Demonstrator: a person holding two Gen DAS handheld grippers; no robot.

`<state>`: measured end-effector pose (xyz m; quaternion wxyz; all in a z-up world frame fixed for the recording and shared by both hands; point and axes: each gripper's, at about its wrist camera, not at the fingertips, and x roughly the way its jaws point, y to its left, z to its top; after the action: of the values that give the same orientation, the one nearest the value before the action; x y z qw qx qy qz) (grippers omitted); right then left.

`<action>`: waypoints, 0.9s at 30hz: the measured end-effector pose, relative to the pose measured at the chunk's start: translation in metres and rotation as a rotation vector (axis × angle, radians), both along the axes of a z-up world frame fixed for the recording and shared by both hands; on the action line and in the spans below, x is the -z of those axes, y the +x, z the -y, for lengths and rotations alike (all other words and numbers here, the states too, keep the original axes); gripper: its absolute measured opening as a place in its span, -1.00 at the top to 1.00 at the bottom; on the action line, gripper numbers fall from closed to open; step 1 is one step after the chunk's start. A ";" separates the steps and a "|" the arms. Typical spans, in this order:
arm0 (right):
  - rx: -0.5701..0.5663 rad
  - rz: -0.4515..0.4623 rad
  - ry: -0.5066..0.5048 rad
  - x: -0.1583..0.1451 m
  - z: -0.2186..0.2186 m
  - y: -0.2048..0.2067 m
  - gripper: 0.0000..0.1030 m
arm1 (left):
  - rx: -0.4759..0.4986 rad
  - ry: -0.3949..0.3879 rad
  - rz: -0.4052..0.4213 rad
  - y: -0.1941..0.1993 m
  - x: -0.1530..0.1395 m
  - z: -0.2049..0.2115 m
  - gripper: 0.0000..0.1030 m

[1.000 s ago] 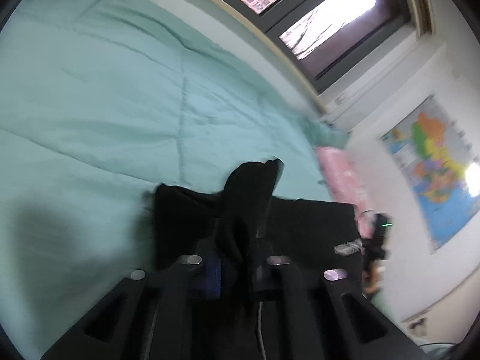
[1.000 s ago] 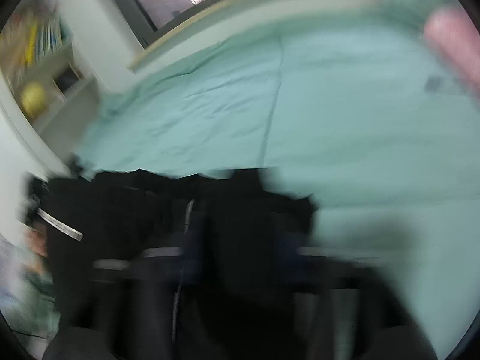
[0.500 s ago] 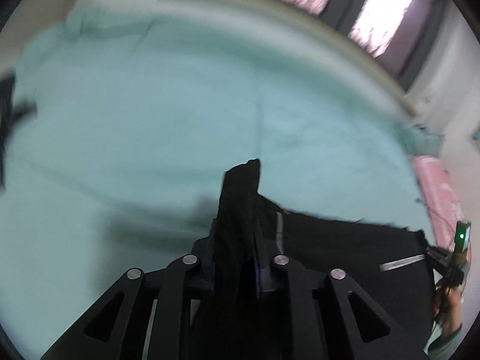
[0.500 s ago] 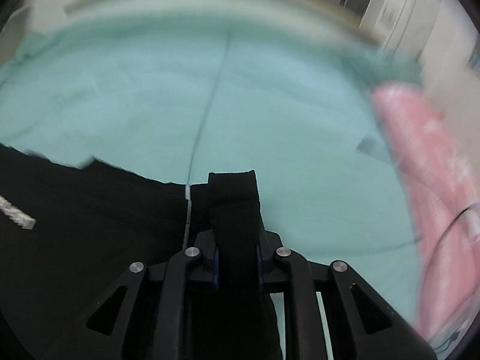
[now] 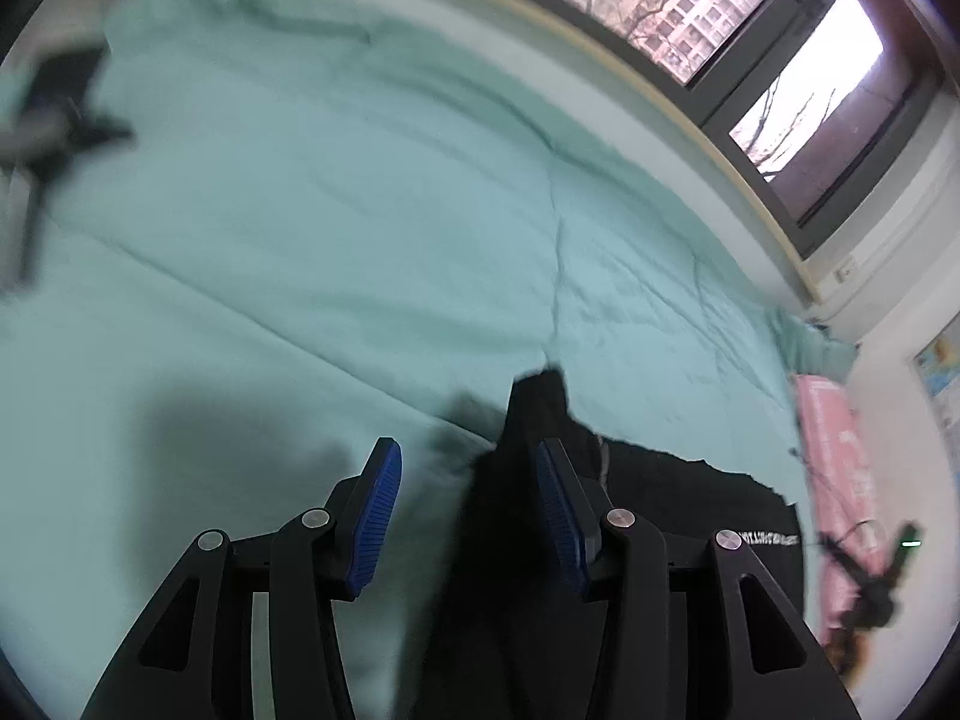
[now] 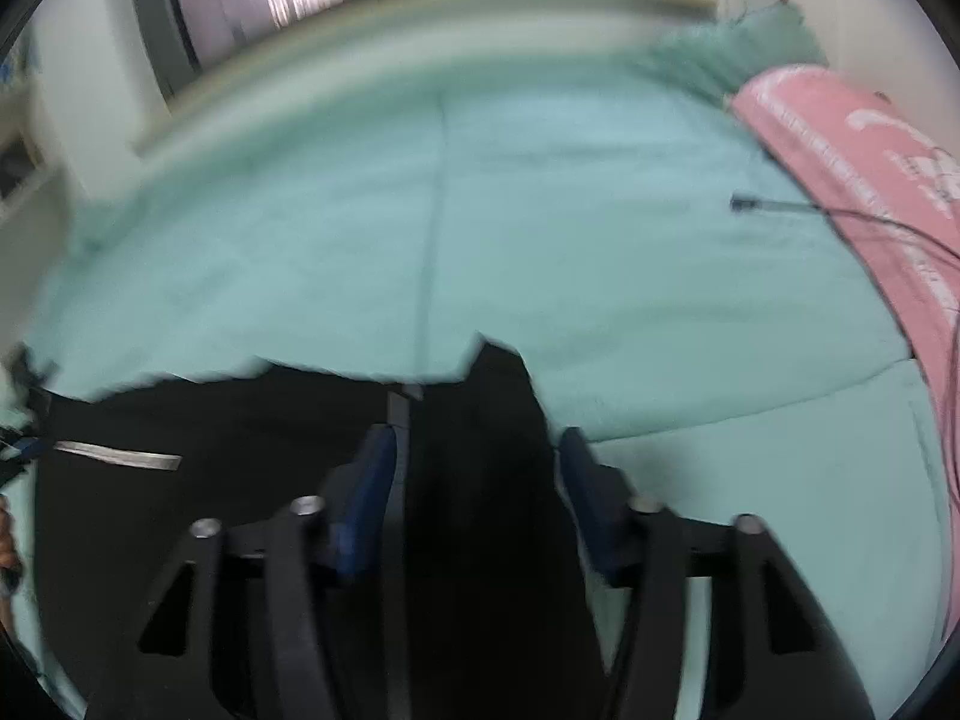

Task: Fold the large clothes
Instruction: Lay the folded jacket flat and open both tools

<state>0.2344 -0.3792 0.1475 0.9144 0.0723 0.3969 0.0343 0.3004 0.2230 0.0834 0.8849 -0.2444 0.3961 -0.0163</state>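
Note:
A black garment (image 5: 690, 540) with a white printed strip lies on the teal quilt (image 5: 300, 210) of a bed. My left gripper (image 5: 467, 450) hangs just over the garment's left edge. Its jaws are opening, and a raised fold of the cloth leans on the right blue pad (image 5: 558, 516), clear of the left one. In the right wrist view the same black garment (image 6: 210, 420) spreads to the left. My right gripper (image 6: 477, 438) is opening too, with an upright fold of black cloth standing loose between its pads.
A pink cushion-like thing (image 6: 870, 180) with a thin black cable (image 6: 780, 204) across it lies along the bed's right side. A window (image 5: 720, 30) runs behind the bed. A dark, blurred stand (image 5: 54, 120) is at the far left.
Both grippers were shut on folds of the black garment; now their jaws stand apart and the cloth sits loose between them. Both views have swung and lifted a little.

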 end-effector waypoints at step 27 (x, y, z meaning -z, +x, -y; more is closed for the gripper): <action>-0.316 -0.168 -0.091 0.014 -0.136 -0.075 -0.55 | 0.419 0.172 -0.035 -0.055 -0.014 0.238 -0.23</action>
<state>0.1592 -0.2431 0.1332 0.8635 -0.0299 0.4794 0.1536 0.2453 -0.0148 0.0974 0.8727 -0.0810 0.4536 -0.1615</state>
